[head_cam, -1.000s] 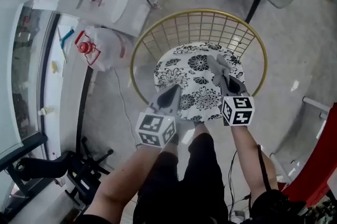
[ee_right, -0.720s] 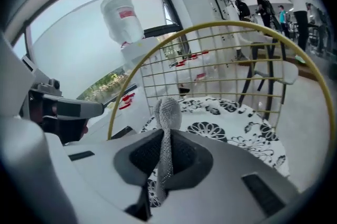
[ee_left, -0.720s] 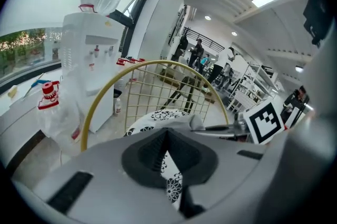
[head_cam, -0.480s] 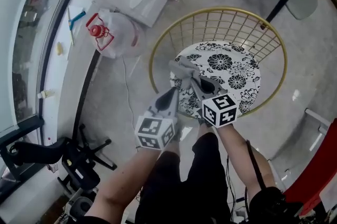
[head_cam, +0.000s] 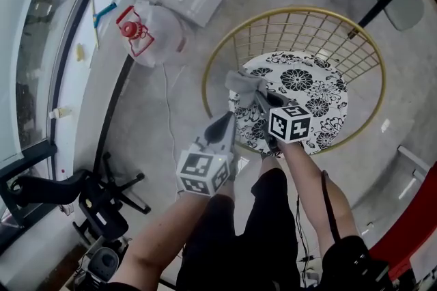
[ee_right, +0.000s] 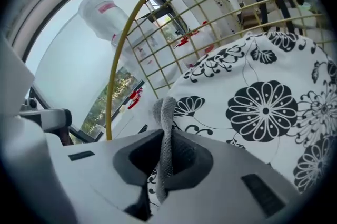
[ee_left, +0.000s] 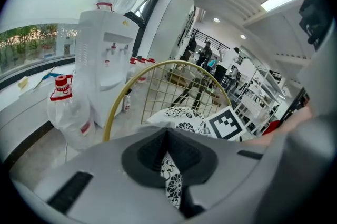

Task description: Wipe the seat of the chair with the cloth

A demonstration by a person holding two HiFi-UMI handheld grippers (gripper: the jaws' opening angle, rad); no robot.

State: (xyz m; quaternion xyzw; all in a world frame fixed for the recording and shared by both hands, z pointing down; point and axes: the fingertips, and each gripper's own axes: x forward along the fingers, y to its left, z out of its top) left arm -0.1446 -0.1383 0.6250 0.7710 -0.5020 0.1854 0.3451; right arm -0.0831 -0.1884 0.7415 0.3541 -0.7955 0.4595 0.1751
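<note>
Since the earlier frames the cloth (head_cam: 240, 82) has been carried from the right half of the seat (head_cam: 311, 95) across to its left edge. The left gripper has kept its station at the near-left rim.

Left of the chair a water bottle (head_cam: 153, 33) lies on the floor, well apart. The left gripper (head_cam: 227, 122) has its jaws closed together on nothing and hangs just beside the seat without bracing it. The right gripper (head_cam: 258, 97) is clamped on a narrow fold of the cloth, which stands up between the jaws. The rest bunches ahead at the seat's left rim. The wire back (head_cam: 300, 26) curves round the far side.

Risks, as judged: another leftward pass would take the cloth off the rim. The thin pinch could slip under drag. The unheld chair may shift.
</note>
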